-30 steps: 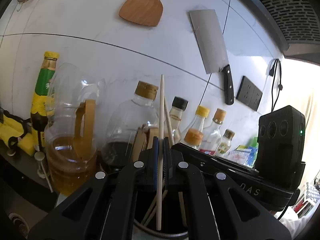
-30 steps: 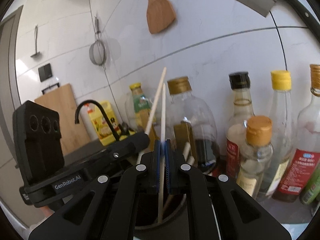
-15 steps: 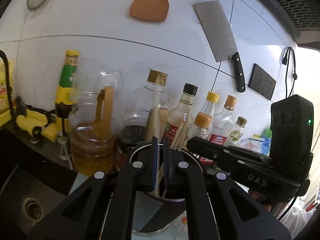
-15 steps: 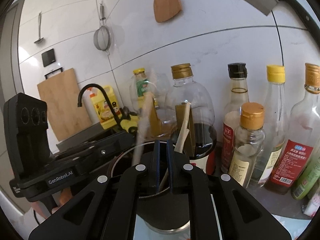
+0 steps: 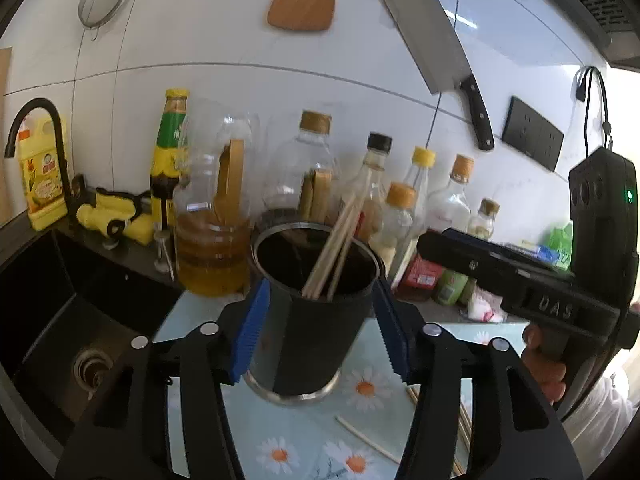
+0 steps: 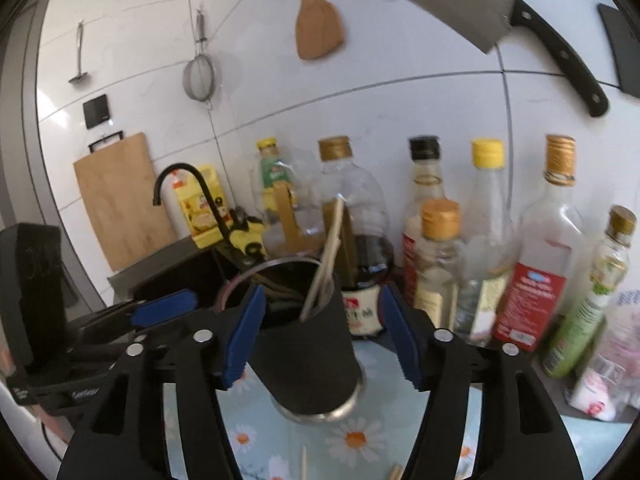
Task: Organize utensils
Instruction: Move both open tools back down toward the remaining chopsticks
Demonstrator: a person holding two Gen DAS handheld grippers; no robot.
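Note:
A black utensil holder [image 5: 316,320] with a metal rim stands on a flowered mat; it also shows in the right wrist view [image 6: 306,354]. Several wooden chopsticks [image 5: 334,252] lean inside it, and show in the right wrist view too [image 6: 325,268]. My left gripper [image 5: 318,332] is open and empty, its jaws wide on either side of the holder, pulled back from it. My right gripper [image 6: 322,338] is open and empty, likewise back from the holder. More chopsticks [image 5: 366,440] lie loose on the mat near the front.
Oil and sauce bottles [image 5: 208,216] stand in a row behind the holder against the tiled wall. A black sink [image 5: 60,320] with a faucet [image 5: 52,132] is at the left. A cleaver [image 5: 436,60], spatula [image 5: 302,4] and strainer hang on the wall.
Both grippers held a chopstick over the holder, let them drop in, then opened wide and drew back and up. The chopsticks now stand in the holder.

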